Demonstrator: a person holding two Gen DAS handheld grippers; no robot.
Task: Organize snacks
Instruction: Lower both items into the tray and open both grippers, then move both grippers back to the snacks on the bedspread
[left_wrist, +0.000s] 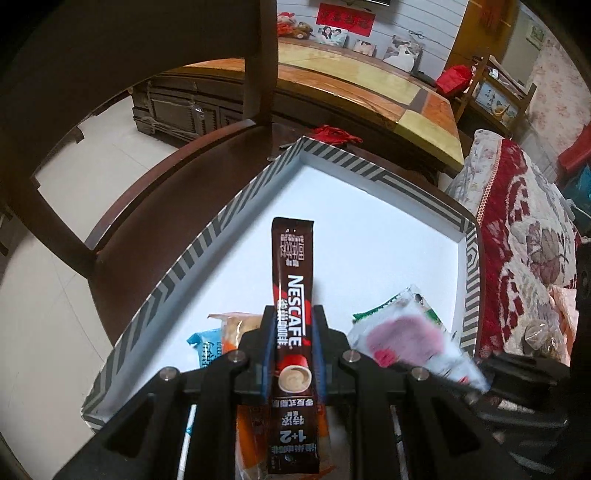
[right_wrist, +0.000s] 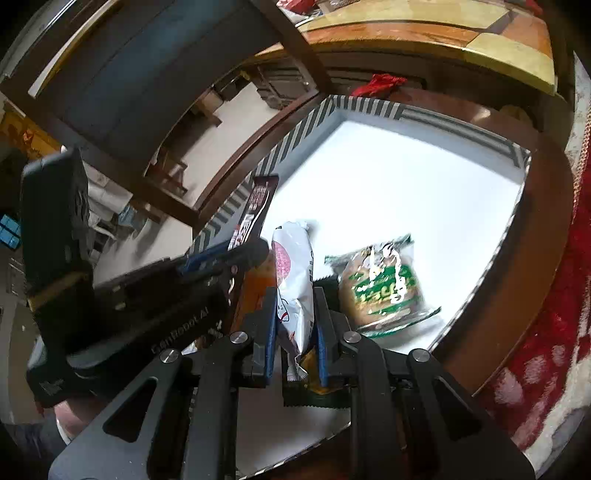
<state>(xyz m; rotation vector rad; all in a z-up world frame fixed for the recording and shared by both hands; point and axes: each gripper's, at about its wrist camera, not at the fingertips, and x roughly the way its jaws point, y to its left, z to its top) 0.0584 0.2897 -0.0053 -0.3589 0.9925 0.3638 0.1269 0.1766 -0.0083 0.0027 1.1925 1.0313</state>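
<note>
Gripping 2 snacks above white tray (left_wrist: 369, 221) on dark wooden table (left_wrist: 177, 206): left jaws coffee stick (left_wrist: 293, 295), right jaws white packet (right_wrist: 295, 273).

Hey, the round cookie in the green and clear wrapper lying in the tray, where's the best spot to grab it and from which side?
Take the green-wrapped cookie by its crimped, flat wrapper end, the near one, coming from above. It lies flat on the white tray floor, and the round middle looks too wide and brittle to pinch. Both grippers are already full.

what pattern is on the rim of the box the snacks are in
Black-and-grey diagonal stripes on the box rim, around a plain white inside; clearest in the left wrist view.
</note>
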